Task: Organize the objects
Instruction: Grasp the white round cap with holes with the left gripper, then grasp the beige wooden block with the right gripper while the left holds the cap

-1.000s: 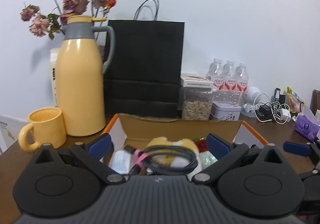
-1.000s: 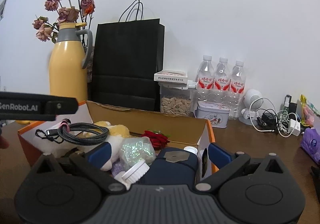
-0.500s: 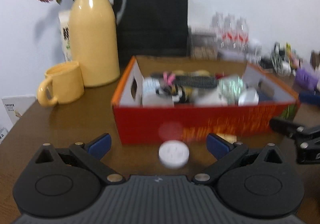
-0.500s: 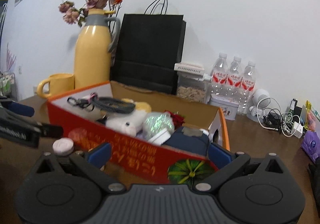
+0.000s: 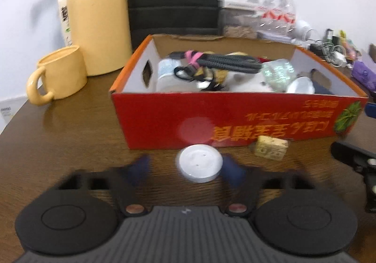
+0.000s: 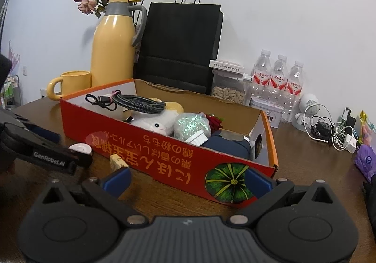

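a: what's the biggest thing on the dark brown wooden desk (image 5: 58,145)?

b: the red and orange cardboard box (image 5: 235,119) with printed writing and a green pumpkin picture. it sits mid-desk, open at the top, crowded with a coiled black braided cable (image 6: 138,101), a white plush toy (image 6: 156,122), a glittery green pouch (image 6: 191,125) and a dark navy case (image 6: 226,145). behind it stand a tall yellow thermos jug (image 6: 112,46), a black paper bag (image 6: 181,46) and a yellow ceramic mug (image 5: 60,73).

a: and the left hand-held gripper (image 5: 185,167)?

b: low over the desk in front of the box. its jaws have just been closing, and the blue pads (image 5: 231,170) are blurred. between them lies a small white round plastic disc (image 5: 199,163), flat on the desk, just before the box's front wall. the right-side pad looks to touch the disc's edge; the other stands off it, so no grip yet.

a: the right hand-held gripper (image 6: 186,178)?

b: spread wide, holding nothing, its fingers either side of the box's pumpkin corner.

a: anything smaller?

b: a little tan cork-like block (image 5: 271,147) rests against the box front, just beside the disc.
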The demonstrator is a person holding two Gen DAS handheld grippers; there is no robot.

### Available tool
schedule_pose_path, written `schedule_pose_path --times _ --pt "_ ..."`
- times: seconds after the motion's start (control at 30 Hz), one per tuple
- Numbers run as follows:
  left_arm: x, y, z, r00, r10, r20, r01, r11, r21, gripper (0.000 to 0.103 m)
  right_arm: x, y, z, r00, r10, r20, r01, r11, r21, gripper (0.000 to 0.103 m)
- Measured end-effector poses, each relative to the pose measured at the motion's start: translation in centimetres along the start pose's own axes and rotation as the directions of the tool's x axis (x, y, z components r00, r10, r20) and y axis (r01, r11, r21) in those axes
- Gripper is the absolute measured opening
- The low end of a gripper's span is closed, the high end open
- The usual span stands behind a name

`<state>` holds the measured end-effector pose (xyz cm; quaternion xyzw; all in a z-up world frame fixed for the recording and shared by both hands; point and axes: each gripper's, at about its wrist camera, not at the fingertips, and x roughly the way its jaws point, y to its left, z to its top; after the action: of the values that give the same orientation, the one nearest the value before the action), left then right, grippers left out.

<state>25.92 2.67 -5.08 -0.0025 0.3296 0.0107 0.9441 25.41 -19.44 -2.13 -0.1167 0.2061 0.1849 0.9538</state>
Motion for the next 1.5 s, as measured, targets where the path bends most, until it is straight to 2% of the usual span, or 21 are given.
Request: schedule_pose_path --times 0.1,0.63,0.77,0.9,1.07,1.13,1.2,1.23,1.37,1.43,1.5 --pt "-0.5 -0.3 -0.1 1.0 -0.027 0.003 0.027 1.0 0.008 0.04 0.0 0.3 -0.1 1.0 0.001 -0.006 -0.001 1.0 -0.002 0.103" --pt "-4.0 0.8 0.7 0.991 -0.001 0.132 0.005 0.999 -0.035 0.04 1.7 4.1 0.3 0.996 0.025 -0.085 -0.024 1.0 0.02 0.103" --pt "-4.8 1.3 0.7 0.988 -0.012 0.153 0.019 0.999 -0.046 0.04 2.9 5.3 0.8 0.991 0.027 -0.132 -0.019 0.998 0.061 0.103" --pt "-5.2 2.0 0.7 0.986 -0.017 0.165 0.027 0.998 -0.057 0.04 3.8 6.3 1.4 0.989 0.022 -0.143 -0.004 0.992 0.125 0.1" --pt "-5.4 3.0 0.6 0.986 -0.007 0.167 0.02 0.997 -0.074 0.04 4.8 6.9 1.9 0.986 -0.005 -0.168 0.041 0.977 0.21 0.086" --pt "-5.5 3.3 0.6 0.986 -0.006 0.168 0.019 0.997 -0.079 0.04 5.2 7.0 1.9 0.983 -0.016 -0.181 0.06 0.969 0.239 0.075" --pt "-5.5 3.4 0.5 0.986 -0.007 0.166 0.02 0.997 -0.08 0.04 5.5 7.1 1.9 0.982 -0.021 -0.19 0.069 0.965 0.252 0.07" --pt "-5.5 3.4 0.5 0.986 -0.01 0.165 0.023 0.997 -0.078 0.04 5.6 7.2 1.9 0.98 -0.024 -0.195 0.075 0.964 0.256 0.065" --pt "-5.3 3.2 0.4 0.987 -0.015 0.159 0.026 0.997 -0.068 0.04 6.0 7.4 1.9 0.981 -0.024 -0.195 0.076 0.961 0.264 0.049" --pt "-5.1 3.1 0.3 0.988 -0.016 0.155 0.026 0.998 -0.065 0.04 5.9 7.3 1.8 0.982 -0.013 -0.186 0.065 0.959 0.277 0.035" --pt "-5.0 3.1 0.3 0.988 -0.013 0.153 0.024 0.998 -0.064 0.04 5.8 7.1 1.8 0.984 0.003 -0.178 0.05 0.955 0.293 0.03"
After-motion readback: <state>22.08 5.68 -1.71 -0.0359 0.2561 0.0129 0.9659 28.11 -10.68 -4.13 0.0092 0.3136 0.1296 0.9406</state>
